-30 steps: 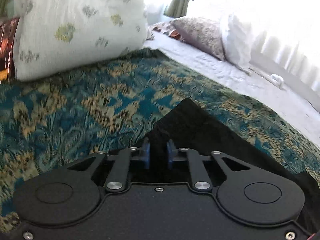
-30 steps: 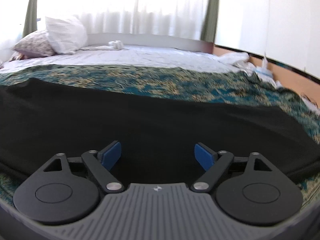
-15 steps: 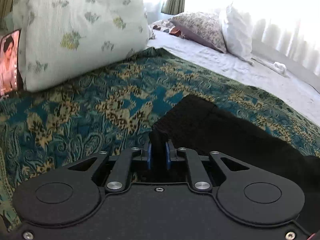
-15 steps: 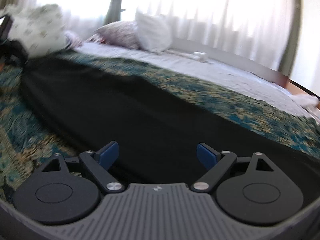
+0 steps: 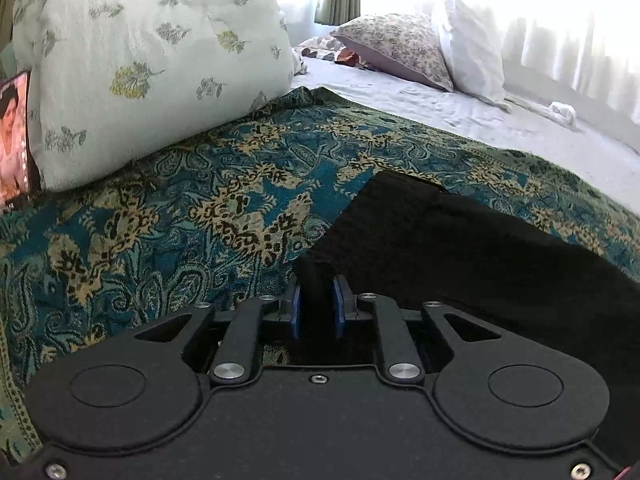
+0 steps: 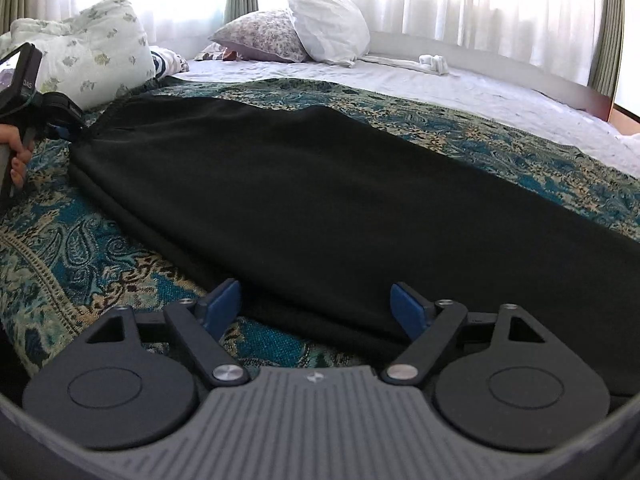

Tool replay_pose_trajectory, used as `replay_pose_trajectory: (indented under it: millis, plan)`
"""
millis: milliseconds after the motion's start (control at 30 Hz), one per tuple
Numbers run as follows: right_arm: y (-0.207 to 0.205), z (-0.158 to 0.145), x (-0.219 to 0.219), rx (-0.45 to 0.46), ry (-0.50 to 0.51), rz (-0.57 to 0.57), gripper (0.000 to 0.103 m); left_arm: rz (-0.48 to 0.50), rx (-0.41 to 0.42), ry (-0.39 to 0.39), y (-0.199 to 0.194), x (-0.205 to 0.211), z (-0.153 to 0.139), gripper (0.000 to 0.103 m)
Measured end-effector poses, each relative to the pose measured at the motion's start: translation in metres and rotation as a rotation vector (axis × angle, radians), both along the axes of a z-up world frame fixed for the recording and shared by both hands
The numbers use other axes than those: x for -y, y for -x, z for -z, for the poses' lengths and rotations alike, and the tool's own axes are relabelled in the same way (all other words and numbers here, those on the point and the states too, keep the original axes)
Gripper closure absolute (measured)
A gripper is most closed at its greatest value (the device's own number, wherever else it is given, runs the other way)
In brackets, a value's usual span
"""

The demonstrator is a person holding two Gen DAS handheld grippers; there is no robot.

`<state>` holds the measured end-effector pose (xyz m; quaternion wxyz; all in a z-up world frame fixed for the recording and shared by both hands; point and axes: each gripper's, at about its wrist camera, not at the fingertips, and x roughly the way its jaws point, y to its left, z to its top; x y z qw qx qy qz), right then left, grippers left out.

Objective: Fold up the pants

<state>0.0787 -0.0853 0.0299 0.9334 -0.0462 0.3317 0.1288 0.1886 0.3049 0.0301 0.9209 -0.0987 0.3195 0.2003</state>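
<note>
A: Item one, nearest the lens?
B: Left gripper (image 5: 316, 304), blue pads clenched on a bunched black corner of the pants (image 5: 460, 248); the same gripper (image 6: 60, 130) showed at the far left of the right wrist view, a hand (image 6: 16, 152) on its handle

A: Item two?
B: Right gripper (image 6: 318, 304), jaws spread wide and holding nothing, low over the near edge of the pants (image 6: 300, 200); whether the pads touched the cloth could not be told

A: Position of the pants?
B: Laid out long and flat on a teal-and-gold spread (image 5: 180, 208), running from the pinched corner at the left across toward the right; the spread (image 6: 80, 248) showed on both long sides of them

A: Beyond the pants?
B: Pale green floral bedding (image 5: 152, 60) piled on the spread at the left, a picture (image 5: 14, 136) partly hidden beside it; further on, a white sheet (image 6: 460, 84)

A: Farthest entries?
B: Patterned pillow (image 6: 264, 34) and white pillow (image 6: 328, 20) leaning together, a small white bundle (image 6: 432, 64) on the sheet to their right, bright curtains (image 6: 500, 4) behind
</note>
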Motion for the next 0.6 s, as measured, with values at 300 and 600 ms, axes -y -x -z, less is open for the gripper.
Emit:
replay_pose_trajectory:
  millis: [300, 600]
  plan:
    - [-0.006, -0.001, -0.034, 0.085, 0.179, 0.005, 0.034, -0.008, -0.013, 0.016, -0.003, -0.004, 0.002, 0.084]
    - [-0.001, 0.002, -0.065, 0.153, 0.266, -0.039, 0.096, 0.001, -0.022, 0.015, -0.006, -0.007, 0.002, 0.084]
